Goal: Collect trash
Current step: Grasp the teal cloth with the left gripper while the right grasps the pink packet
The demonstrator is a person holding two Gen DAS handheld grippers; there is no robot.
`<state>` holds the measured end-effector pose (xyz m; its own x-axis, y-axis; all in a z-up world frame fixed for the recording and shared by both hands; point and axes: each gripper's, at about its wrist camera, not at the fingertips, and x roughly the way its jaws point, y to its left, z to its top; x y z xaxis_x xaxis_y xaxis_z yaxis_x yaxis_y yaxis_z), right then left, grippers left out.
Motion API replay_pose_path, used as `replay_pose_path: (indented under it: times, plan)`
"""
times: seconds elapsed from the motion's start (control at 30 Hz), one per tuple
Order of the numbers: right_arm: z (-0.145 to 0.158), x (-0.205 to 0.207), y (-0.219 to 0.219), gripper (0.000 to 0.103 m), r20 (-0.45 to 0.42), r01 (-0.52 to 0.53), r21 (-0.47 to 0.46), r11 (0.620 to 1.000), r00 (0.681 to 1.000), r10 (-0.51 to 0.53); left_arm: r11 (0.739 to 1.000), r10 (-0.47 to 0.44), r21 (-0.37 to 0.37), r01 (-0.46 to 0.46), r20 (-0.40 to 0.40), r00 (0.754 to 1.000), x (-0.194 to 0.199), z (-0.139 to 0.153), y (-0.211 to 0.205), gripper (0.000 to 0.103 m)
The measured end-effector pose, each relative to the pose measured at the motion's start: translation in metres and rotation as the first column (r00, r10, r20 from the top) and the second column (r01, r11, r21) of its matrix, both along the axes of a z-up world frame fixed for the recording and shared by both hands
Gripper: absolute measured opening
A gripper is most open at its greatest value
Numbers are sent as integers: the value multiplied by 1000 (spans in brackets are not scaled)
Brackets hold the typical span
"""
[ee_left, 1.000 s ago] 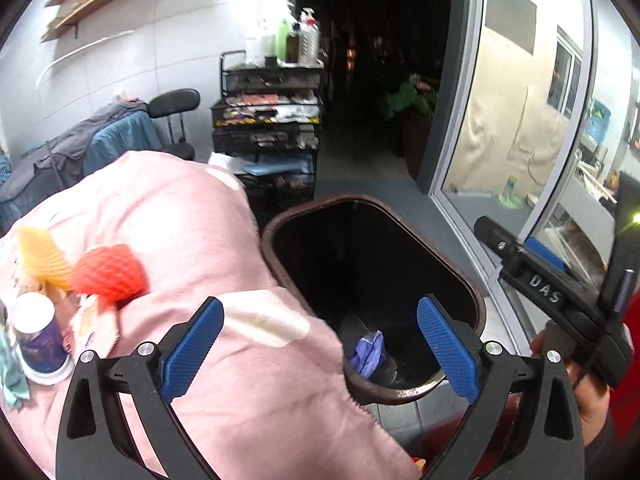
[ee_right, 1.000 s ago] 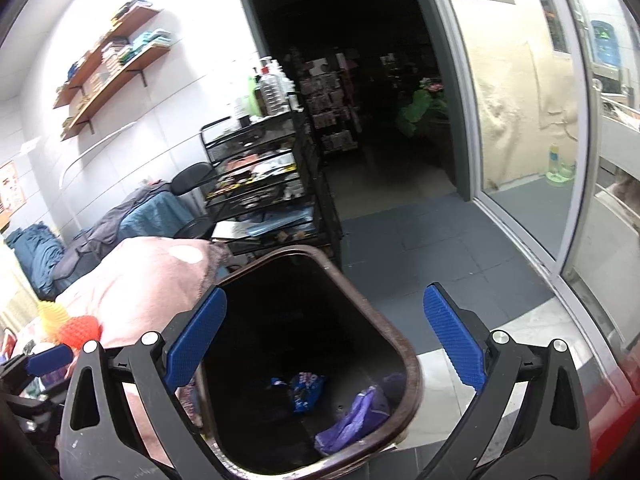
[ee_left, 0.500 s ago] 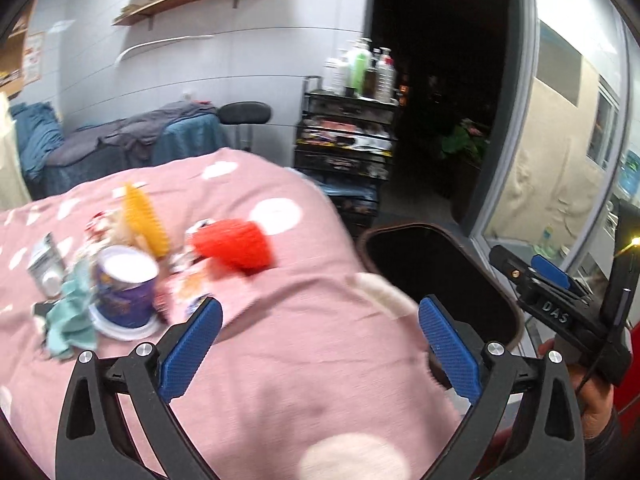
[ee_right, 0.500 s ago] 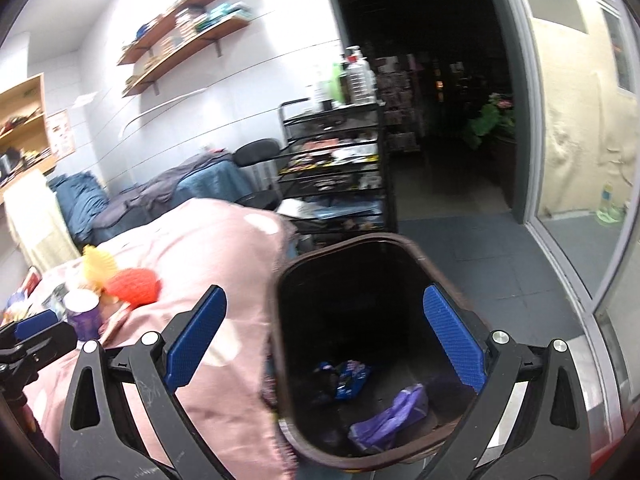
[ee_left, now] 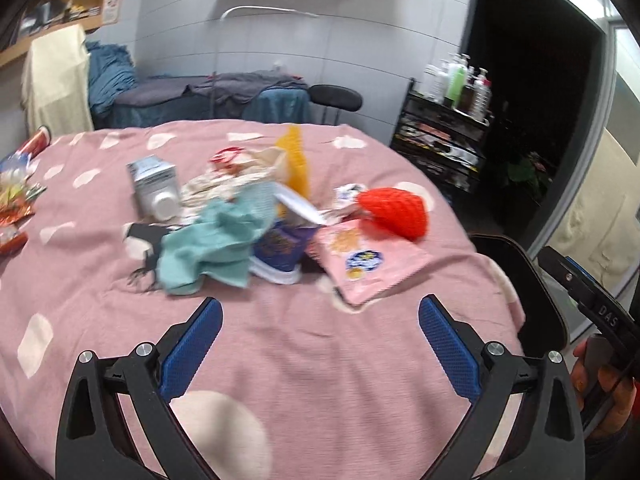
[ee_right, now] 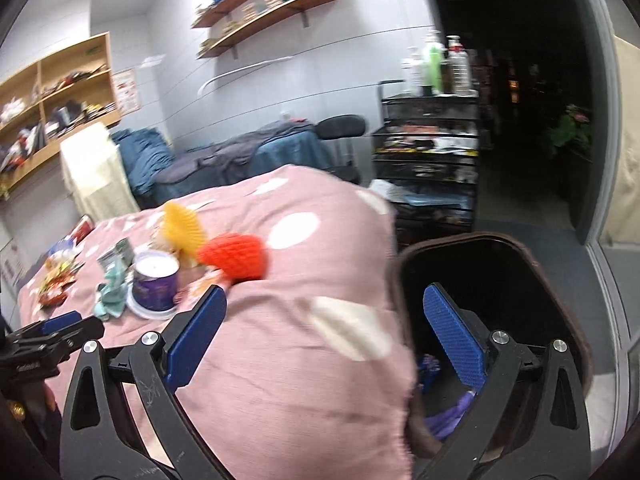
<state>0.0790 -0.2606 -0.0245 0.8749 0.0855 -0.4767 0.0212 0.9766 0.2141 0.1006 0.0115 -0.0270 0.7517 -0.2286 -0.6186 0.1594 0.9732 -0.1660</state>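
A heap of trash lies on the pink spotted cloth (ee_left: 304, 364): a purple paper cup (ee_left: 280, 248), a teal rag (ee_left: 208, 248), a red foam net (ee_left: 394, 212), a yellow foam net (ee_left: 296, 160), a pink wrapper (ee_left: 368, 264) and a grey carton (ee_left: 154, 186). My left gripper (ee_left: 320, 344) is open and empty, just short of the heap. My right gripper (ee_right: 326, 344) is open and empty, straddling the cloth's edge and the dark bin (ee_right: 516, 280). Purple and blue scraps (ee_right: 452, 412) lie in the bin. The cup (ee_right: 155, 284) and red net (ee_right: 236, 258) also show in the right wrist view.
Snack wrappers (ee_left: 16, 204) lie at the cloth's far left. A black wire cart (ee_right: 430, 160) with bottles stands behind the bin, a black chair (ee_left: 336, 98) beside it. A glass door (ee_left: 592, 184) is on the right. A hand (ee_left: 604, 384) holds the other gripper's handle.
The left gripper has swung left from over the bin to face the trash heap on the cloth. The right gripper has also turned left, off the bin's middle. Both stay open.
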Motion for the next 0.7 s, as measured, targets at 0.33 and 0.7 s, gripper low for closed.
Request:
replay_pose_path:
  times: [0.33,0.7]
  plan:
    - [-2,25,51,97,-69,-139,-5,990,988,138,995,80,57,-78,-39,996,22,-10,48,93]
    - [-13,60,68,97,-192,-197,59,979,960,205,977,53,213,-34,-85,995,71,-21,37,81]
